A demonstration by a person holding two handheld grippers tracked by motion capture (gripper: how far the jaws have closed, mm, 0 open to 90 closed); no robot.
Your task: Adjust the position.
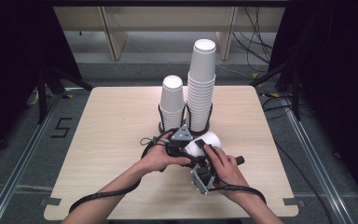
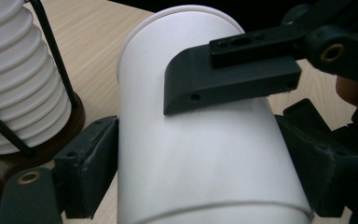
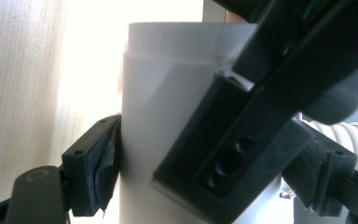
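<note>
Two forearms are reaching in from the bottom of the frame, meeting at lower centre. The left tool point(image 1: 186, 148) and right tool point(image 1: 200, 161) are both clamping shut, their jaws crossing each other.

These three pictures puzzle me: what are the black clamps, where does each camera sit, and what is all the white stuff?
No machine here: a person holds a hand-worked clamp, called a gripper, in each hand. The high view looks down on a wooden table. The left gripper and right gripper meet over white paper cups lying on their side; a seam suggests one cup nested in another. Each gripper view comes from a camera riding on that gripper, looking along its own black jaws. Both grippers are shut on the cups, each view showing its own pads pressed against the sides. Behind stand a short cup stack and a tall cup stack in wire holders.
</note>
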